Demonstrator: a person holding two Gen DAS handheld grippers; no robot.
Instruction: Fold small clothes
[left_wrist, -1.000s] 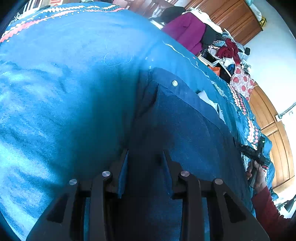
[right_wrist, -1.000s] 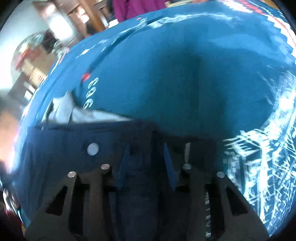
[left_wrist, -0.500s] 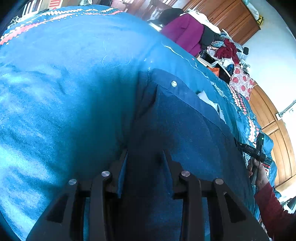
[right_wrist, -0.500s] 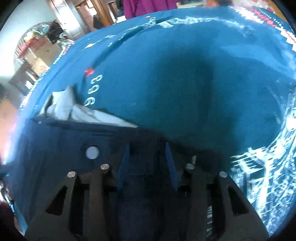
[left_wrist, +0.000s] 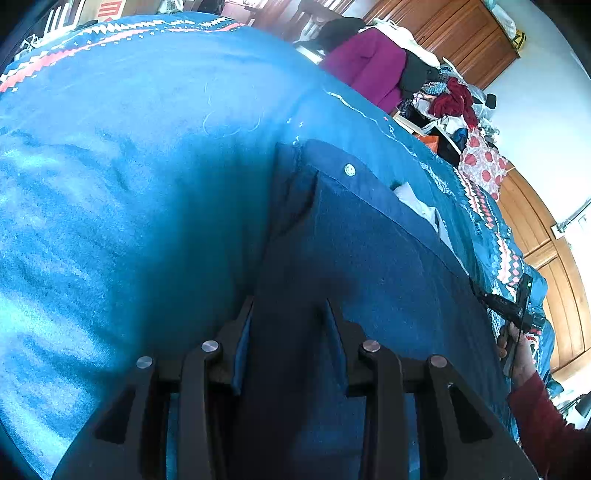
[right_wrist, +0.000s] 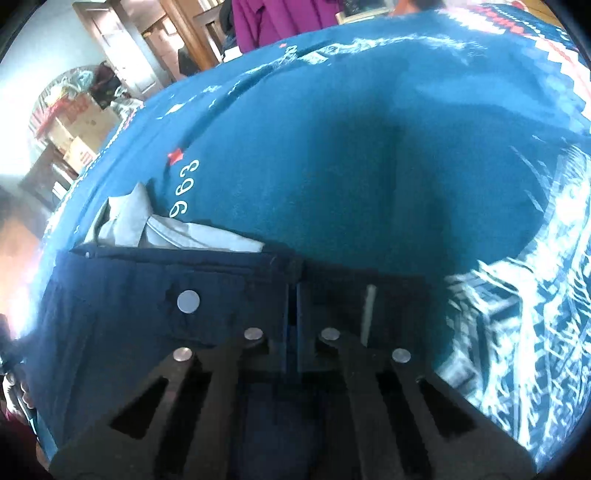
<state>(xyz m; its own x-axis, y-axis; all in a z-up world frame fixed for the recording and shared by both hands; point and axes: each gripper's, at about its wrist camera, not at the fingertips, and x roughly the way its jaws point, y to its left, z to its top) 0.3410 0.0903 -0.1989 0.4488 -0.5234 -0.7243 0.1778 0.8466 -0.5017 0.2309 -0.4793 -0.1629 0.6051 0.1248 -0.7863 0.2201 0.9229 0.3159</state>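
A dark navy garment (left_wrist: 369, 251) with a silver button (left_wrist: 349, 170) and a white pocket lining (left_wrist: 417, 203) lies flat on a teal blanket (left_wrist: 129, 166). My left gripper (left_wrist: 288, 314) rests at the garment's left edge. Its jaws stand apart, and the dark cloth passes between them without being pinched. In the right wrist view the same garment (right_wrist: 129, 295) shows its button (right_wrist: 188, 301) and pale lining (right_wrist: 166, 232). My right gripper (right_wrist: 294, 291) is shut on the top edge of the waistband. The cloth below both grippers is in shadow.
The blanket (right_wrist: 369, 166) spreads wide beyond the garment, with a patterned border (left_wrist: 506, 258). A hand (left_wrist: 517, 354) in a red sleeve shows at the right. A purple garment (left_wrist: 369, 62), a pile of clothes (left_wrist: 450, 99) and wooden wardrobes (left_wrist: 461, 37) stand past the bed.
The right gripper's jaws, apart in the earlier frames, have closed on the waistband edge. The left gripper and the garment under it have not moved.
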